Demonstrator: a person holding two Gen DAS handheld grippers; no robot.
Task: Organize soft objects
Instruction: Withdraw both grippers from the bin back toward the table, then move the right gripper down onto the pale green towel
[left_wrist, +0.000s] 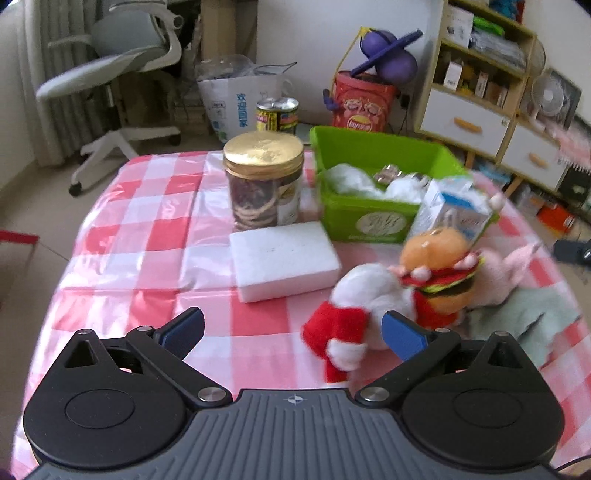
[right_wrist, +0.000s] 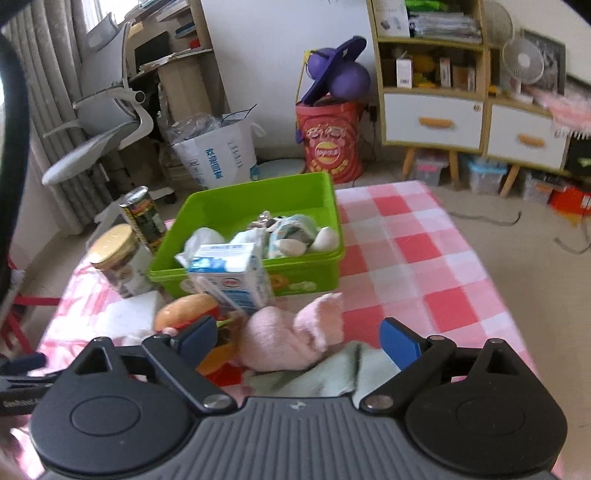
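A green bin (left_wrist: 369, 155) (right_wrist: 221, 206) stands on the checked table and holds several white soft things. In front of it lie a white and red plush (left_wrist: 354, 302), a burger plush (left_wrist: 443, 273) (right_wrist: 188, 308), a pink plush (left_wrist: 509, 273) (right_wrist: 291, 339) and a pale green cloth (left_wrist: 528, 325) (right_wrist: 332, 373). My left gripper (left_wrist: 293, 334) is open and empty, its right finger just in front of the white and red plush. My right gripper (right_wrist: 299, 339) is open and empty, with the pink plush and the cloth between its fingers.
A white foam block (left_wrist: 284, 258), a gold-lidded jar (left_wrist: 264, 181) (right_wrist: 118, 258), a tin can (left_wrist: 277, 114) (right_wrist: 142, 218) and a milk carton (left_wrist: 458, 214) (right_wrist: 232, 277) stand near the bin. An office chair, bags and shelves lie beyond the table.
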